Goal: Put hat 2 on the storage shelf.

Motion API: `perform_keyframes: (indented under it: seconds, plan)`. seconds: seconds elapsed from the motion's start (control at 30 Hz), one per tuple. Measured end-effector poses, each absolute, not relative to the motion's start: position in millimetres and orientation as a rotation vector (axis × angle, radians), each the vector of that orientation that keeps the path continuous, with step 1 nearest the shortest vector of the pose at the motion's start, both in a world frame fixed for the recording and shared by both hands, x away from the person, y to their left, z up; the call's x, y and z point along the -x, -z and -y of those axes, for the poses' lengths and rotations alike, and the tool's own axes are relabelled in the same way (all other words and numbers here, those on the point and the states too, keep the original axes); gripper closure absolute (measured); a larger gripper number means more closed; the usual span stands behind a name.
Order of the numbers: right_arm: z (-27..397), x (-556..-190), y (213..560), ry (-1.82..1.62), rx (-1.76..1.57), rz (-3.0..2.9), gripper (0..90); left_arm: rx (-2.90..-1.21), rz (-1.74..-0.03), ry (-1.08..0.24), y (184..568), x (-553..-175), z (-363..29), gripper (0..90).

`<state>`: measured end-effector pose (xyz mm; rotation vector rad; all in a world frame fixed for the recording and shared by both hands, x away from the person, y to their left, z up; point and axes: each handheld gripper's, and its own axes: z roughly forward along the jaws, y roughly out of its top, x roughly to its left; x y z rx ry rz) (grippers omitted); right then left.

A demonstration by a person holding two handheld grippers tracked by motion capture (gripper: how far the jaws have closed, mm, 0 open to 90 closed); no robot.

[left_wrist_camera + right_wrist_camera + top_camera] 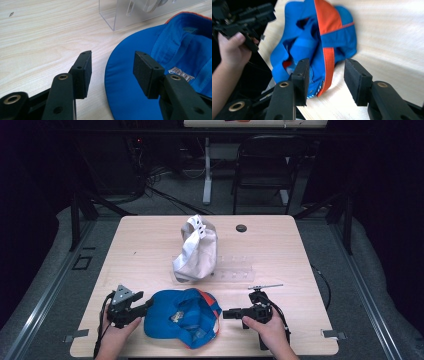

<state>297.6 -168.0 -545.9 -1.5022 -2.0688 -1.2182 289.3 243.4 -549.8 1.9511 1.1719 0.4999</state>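
A blue cap (182,317) with orange trim lies upside down on the near edge of the counter (150,245), its opening facing up, so the rim and brim are easy to reach from both sides. The left gripper (148,305) sits at the cap's left edge; in the left gripper view its fingers (83,71) stand wide apart, straddling the edge of the blue brim without pressing it, so nothing is held yet. The right gripper (226,314) comes in level from the right, pointing at the orange-edged rim. In the right gripper view its fingers (357,80) are also well apart, with the orange band lying between them but untouched.

Farther back, a white cap (196,251) rests on a clear plastic stand (235,270), which suggests the blue cap is meant to go beside it. With a hand on each side, the likely aim is to pinch the soft cap at two points so it keeps its shape when lifted.
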Motion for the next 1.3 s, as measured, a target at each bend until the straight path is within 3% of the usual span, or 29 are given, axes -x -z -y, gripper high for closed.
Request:
perform_keyframes:
  seconds: [0.8, 1.03, 1.3]
  plan:
    - [135, -301, 581, 1.052, 1.406, 2.022, 57.3, -1.968, -1.163, -0.524, 552, -285, -245, 50.2]
    - [139, -302, 576, 1.09, 1.402, 1.92, 70.2, -1.973, -1.165, -0.52, 551, -284, -246, 50.1]
    - [142, -303, 573, 1.103, 1.449, 1.879, 76.3, -1.969, -1.16, -0.522, 552, -285, -245, 50.1]
